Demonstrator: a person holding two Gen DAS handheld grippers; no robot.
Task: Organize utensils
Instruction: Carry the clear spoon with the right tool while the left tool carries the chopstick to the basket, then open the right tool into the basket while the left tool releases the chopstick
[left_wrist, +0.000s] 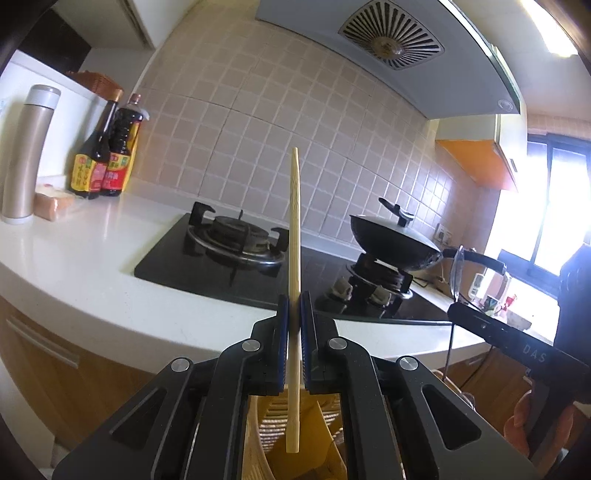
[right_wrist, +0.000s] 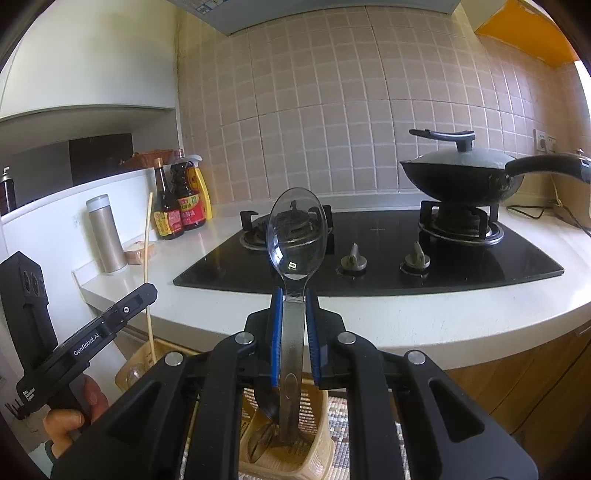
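Note:
My left gripper (left_wrist: 294, 299) is shut on a pale wooden chopstick (left_wrist: 294, 229) held upright; its lower end hangs over a woven beige utensil basket (left_wrist: 273, 424). My right gripper (right_wrist: 294, 295) is shut on the handle of a clear plastic spoon (right_wrist: 296, 232), bowl up, over another woven basket (right_wrist: 314, 435) that holds other utensils. In the right wrist view the left gripper (right_wrist: 147, 291) shows at the left with the chopstick (right_wrist: 148, 258) above a basket (right_wrist: 147, 354). The right gripper body (left_wrist: 517, 332) shows at the right of the left wrist view.
A white counter (right_wrist: 424, 317) carries a black gas hob (right_wrist: 388, 258) with a lidded wok (right_wrist: 461, 173) on the right burner. Sauce bottles (left_wrist: 103, 158), a steel flask (left_wrist: 27, 155) and a wrapped packet (left_wrist: 53, 201) stand at the left. Wooden cabinets sit below.

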